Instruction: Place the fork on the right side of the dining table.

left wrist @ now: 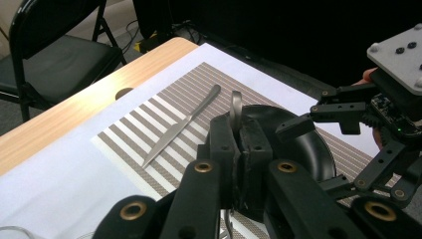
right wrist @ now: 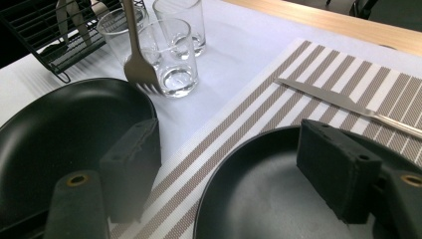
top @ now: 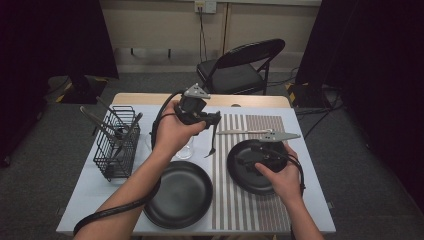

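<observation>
Table (top: pixel 100 187) carries a white cloth, with a striped placemat (top: pixel 250 210) on its right half, evidently marking one place setting. Two black plates: the left plate (top: pixel 180 195) sits on bare cloth near the front edge, the right plate (top: pixel 250 172) sits on the placemat, likely already set there as the centre of the setting. A wire rack (top: pixel 117 145) at the left edge holds spare utensils upright, so it reads as the supply. Glasses (right wrist: pixel 174 55) stand on the cloth between rack and placemat, well apart from the plate on the mat.

Left gripper (top: pixel 212 131) is raised over the gap between the two plates, jaws clamped tight on a fork (top: pixel 212 148) by its handle; the fork hangs tines down, near the placemat's left edge. Gripped near the handle end so the tines stay free; judged to be on its way to a spot left of the right plate.

Right gripper (top: pixel 260 150) hovers low over the right plate, jaws wide with nothing between them, rim below them; possibly there to steady it.

Knife (top: pixel 245 132) lies flat on the placemat just beyond the right plate, not touching it.
</observation>
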`<state>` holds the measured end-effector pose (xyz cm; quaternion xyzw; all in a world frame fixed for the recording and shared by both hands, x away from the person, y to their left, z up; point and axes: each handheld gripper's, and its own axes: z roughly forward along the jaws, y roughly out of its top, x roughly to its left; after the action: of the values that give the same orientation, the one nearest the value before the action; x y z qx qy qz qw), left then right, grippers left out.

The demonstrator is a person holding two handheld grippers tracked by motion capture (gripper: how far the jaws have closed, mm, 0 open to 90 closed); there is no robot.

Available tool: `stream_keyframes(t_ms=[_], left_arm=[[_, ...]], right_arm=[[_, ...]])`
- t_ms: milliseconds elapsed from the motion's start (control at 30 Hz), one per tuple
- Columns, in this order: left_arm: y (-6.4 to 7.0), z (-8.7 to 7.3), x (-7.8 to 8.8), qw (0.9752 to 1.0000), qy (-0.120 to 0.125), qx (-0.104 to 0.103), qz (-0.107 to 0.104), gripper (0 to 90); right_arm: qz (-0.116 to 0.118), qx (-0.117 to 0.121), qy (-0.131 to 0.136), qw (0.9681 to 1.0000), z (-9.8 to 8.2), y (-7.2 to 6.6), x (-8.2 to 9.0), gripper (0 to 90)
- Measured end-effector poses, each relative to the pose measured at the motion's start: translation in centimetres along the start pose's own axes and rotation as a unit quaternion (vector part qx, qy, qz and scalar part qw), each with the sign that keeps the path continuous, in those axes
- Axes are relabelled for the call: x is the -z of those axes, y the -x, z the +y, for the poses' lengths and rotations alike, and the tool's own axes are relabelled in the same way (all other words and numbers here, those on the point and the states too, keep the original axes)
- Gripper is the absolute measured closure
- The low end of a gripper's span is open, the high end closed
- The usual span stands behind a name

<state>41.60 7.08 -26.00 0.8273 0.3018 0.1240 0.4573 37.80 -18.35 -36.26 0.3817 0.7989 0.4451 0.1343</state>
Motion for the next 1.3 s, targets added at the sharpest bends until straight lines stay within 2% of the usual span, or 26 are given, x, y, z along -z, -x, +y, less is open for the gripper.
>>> stream_keyframes(t_ms=[200,567,1067,1100,1133,1300], left_arm=[[0.7,-0.3,-0.6,1.0,-0.004,-0.005,-0.006,87.0],[1.6,-0.4,-1.0,0.9999,0.001,-0.001,-0.011,87.0],[2.4,-1.2,-1.9,0.9999,0.003,0.005,-0.014,87.0],[2.4,-1.2,-1.9,0.9999,-0.003,0.002,-0.012,87.0],[2.4,-1.3,-2.0,0.9999,0.003,0.005,-0.013,87.0],[2.6,-1.5,-2.1,0.9999,0.004,0.006,-0.012,87.0]], right_arm=[[0.0,0.008,0.001,1.0,0.8,-0.5,-0.3,26.4],[0.004,0.018,0.005,0.9998,1.7,-1.2,-0.7,31.1],[0.022,0.014,0.018,0.9995,3.1,-2.3,-1.0,45.6],[0.023,0.013,0.02,0.9995,3.1,-2.4,-1.0,47.6],[0.023,0.013,0.019,0.9995,3.2,-2.5,-1.0,49.9],[0.028,0.009,0.016,0.9994,3.5,-2.8,-1.1,56.2]])
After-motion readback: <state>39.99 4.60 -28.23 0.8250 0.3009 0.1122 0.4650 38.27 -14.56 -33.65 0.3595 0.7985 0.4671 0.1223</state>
